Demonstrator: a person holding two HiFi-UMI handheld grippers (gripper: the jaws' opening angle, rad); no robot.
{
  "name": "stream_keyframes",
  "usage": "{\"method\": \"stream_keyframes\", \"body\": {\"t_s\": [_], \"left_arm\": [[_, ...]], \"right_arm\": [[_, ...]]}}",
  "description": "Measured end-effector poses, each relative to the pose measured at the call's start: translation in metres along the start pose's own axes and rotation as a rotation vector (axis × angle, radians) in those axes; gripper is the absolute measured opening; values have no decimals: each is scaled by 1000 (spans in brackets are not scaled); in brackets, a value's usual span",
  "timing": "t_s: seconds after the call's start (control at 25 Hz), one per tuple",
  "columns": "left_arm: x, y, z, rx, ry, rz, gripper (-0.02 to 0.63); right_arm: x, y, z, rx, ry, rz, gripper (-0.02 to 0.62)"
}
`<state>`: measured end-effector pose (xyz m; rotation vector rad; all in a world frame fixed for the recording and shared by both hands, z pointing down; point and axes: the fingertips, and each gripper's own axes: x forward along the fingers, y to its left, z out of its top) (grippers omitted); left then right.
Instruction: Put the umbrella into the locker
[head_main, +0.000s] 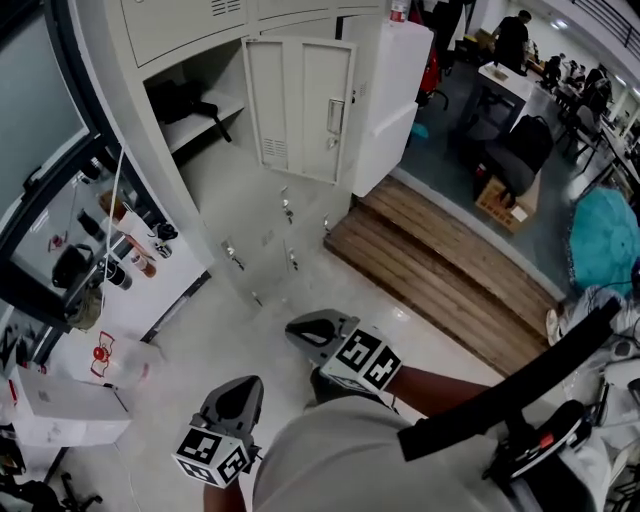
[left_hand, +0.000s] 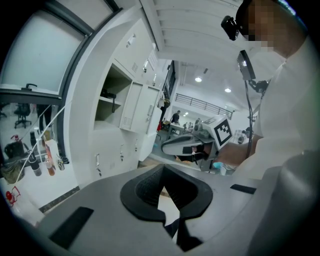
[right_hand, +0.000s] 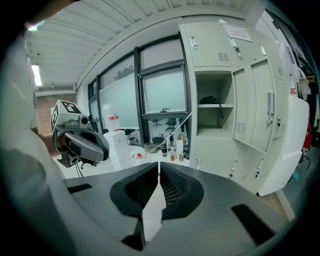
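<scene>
A black umbrella (head_main: 185, 103) lies on the shelf inside the open grey locker compartment (head_main: 215, 75), whose door (head_main: 300, 105) stands swung out to the right. The same umbrella (right_hand: 212, 101) shows dark on that shelf in the right gripper view, and faintly as a dark umbrella (left_hand: 111, 95) in the left gripper view. My left gripper (head_main: 243, 385) is held low near the person's body, shut and empty. My right gripper (head_main: 296, 330) is beside it, a little farther forward, also shut with nothing between its jaws. Both are well back from the locker.
Lower locker doors (head_main: 270, 235) have keys hanging in them. A wooden step (head_main: 440, 270) runs right of the lockers. Bottles (head_main: 125, 262) and white boxes (head_main: 60, 405) sit by the window at left. A person's white sleeve and a black strap (head_main: 520, 385) fill the lower right.
</scene>
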<state>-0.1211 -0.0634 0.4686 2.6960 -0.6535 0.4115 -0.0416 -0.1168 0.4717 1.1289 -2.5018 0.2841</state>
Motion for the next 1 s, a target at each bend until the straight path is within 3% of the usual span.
{"method": "stream_keyframes", "body": {"t_s": [1.0], "left_arm": [[7, 1, -5, -10, 11, -11, 11]], "right_arm": [[4, 1, -5, -4, 31, 14, 17]]}}
